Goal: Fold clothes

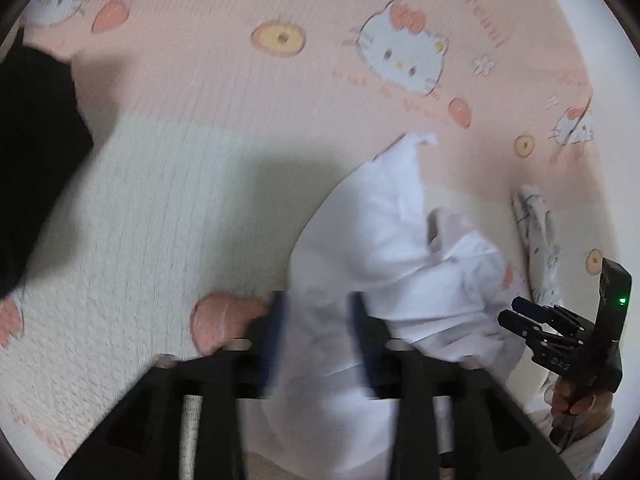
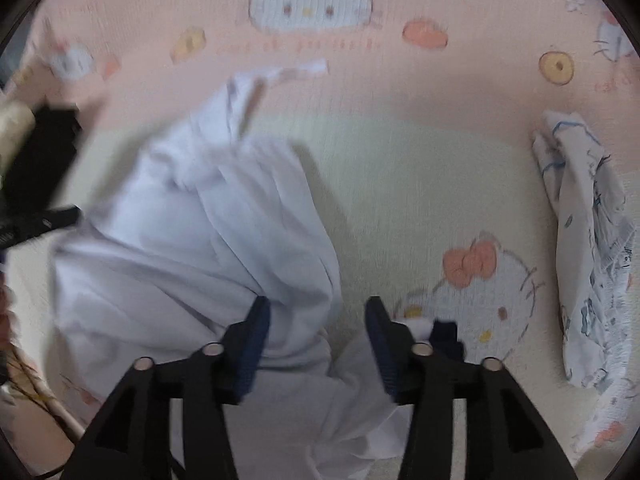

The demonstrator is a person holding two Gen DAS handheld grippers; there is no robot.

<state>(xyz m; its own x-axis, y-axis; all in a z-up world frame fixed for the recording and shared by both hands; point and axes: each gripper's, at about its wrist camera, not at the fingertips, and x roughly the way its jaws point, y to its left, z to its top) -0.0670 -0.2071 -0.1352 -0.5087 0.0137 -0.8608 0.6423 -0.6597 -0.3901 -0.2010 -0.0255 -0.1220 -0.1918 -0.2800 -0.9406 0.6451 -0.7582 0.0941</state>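
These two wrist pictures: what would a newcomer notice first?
A crumpled white garment lies mid-frame on a pink and cream cartoon-cat bedspread. The open right gripper and left gripper hang over it. A printed cloth lies at the right edge.

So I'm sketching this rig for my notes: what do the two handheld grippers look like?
Both are black plastic. The left gripper and right gripper each have two angular fingers with dark blue pads and silver pivot pins. Seen from the left wrist, the right unit's body carries a small green light.
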